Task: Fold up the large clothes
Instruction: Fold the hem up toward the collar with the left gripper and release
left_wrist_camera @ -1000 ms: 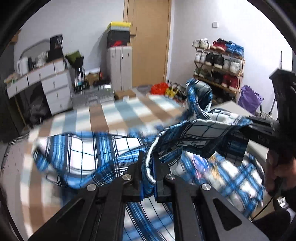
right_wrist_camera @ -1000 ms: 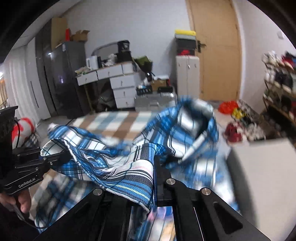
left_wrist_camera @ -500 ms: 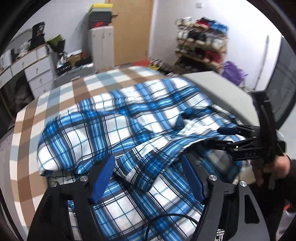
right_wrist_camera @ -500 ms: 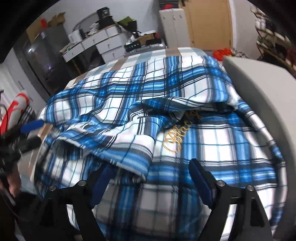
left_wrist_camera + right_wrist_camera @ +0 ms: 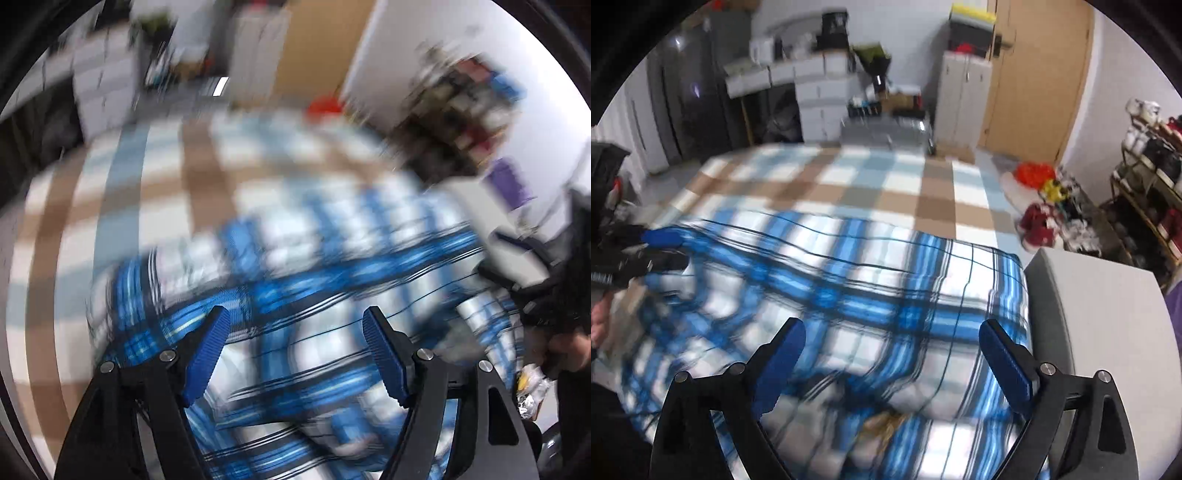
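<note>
The blue plaid shirt (image 5: 871, 280) lies spread on the checked bed (image 5: 886, 184). The left gripper (image 5: 295, 325) is released above it. The right gripper (image 5: 892, 339) has just been opening, with nothing between its fingers.

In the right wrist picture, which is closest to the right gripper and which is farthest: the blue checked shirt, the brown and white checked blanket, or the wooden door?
1. Blue checked shirt: right under the open right gripper.
2. Brown and white checked blanket: spread out beyond the shirt, in the middle.
3. Wooden door: far back, on the right.
</note>
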A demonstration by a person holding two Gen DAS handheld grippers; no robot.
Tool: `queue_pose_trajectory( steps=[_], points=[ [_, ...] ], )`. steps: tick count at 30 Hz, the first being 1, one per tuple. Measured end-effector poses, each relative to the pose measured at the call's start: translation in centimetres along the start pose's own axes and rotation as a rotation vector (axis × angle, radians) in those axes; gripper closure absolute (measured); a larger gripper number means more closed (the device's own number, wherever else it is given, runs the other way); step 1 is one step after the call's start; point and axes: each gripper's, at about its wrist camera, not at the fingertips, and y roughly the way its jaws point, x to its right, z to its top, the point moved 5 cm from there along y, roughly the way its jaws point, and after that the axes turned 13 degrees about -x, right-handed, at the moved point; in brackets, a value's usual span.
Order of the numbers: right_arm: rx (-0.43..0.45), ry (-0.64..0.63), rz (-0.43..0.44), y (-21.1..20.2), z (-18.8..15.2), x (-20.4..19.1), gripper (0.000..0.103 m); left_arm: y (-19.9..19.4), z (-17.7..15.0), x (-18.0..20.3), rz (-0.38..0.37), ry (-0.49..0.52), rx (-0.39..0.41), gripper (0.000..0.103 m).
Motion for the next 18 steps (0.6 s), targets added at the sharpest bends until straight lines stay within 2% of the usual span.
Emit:
queue_pose_trajectory(
  steps=[1, 3, 6, 8, 9, 10, 12, 14, 16, 18],
  points=[
    [-0.040, -0.009, -0.014, 1.3, 0.2, 0.3, 0.008, 1.5, -0.4, -1.3, 0.021, -0.038, -0.061, 0.033],
    [-0.119, -0.019, -0.043, 4.2, -0.5, 1.7, 0.008, 3.1, -1.2, -2.9, 0.015, -0.047, -0.104, 0.033],
    [-0.236, -0.017, -0.059, 7.5, -3.2, 4.2, 0.009, 3.8, -2.5, -4.7, -0.028, -0.075, -0.126, 0.033],
    [-0.275, -0.003, -0.027, 8.4, -4.8, 5.5, 0.009, 3.1, -3.0, -5.0, -0.037, -0.054, -0.118, 0.033],
    [-0.264, 0.013, 0.011, 8.1, -5.2, 6.2, 0.008, 2.8, -3.0, -5.0, -0.039, -0.051, -0.128, 0.033],
    [-0.275, 0.020, 0.007, 8.0, -5.3, 6.6, 0.009, 2.3, -3.1, -4.8, -0.038, -0.046, -0.142, 0.033],
    [-0.276, 0.024, -0.008, 7.3, -4.8, 6.8, 0.012, -0.3, -2.5, -3.4, -0.058, 0.003, -0.087, 0.034],
    [-0.210, 0.033, 0.008, 5.5, -3.3, 6.4, 0.011, -3.1, -1.5, -1.7, -0.118, 0.064, -0.010, 0.034],
    [-0.117, 0.051, 0.081, 3.3, -1.1, 5.4, 0.010, -4.5, -0.4, -0.1, -0.162, 0.102, 0.034, 0.033],
    [-0.106, 0.059, 0.143, 3.4, 0.9, 4.4, 0.010, -4.0, 0.7, 0.6, -0.126, 0.110, 0.026, 0.033]
  ],
)
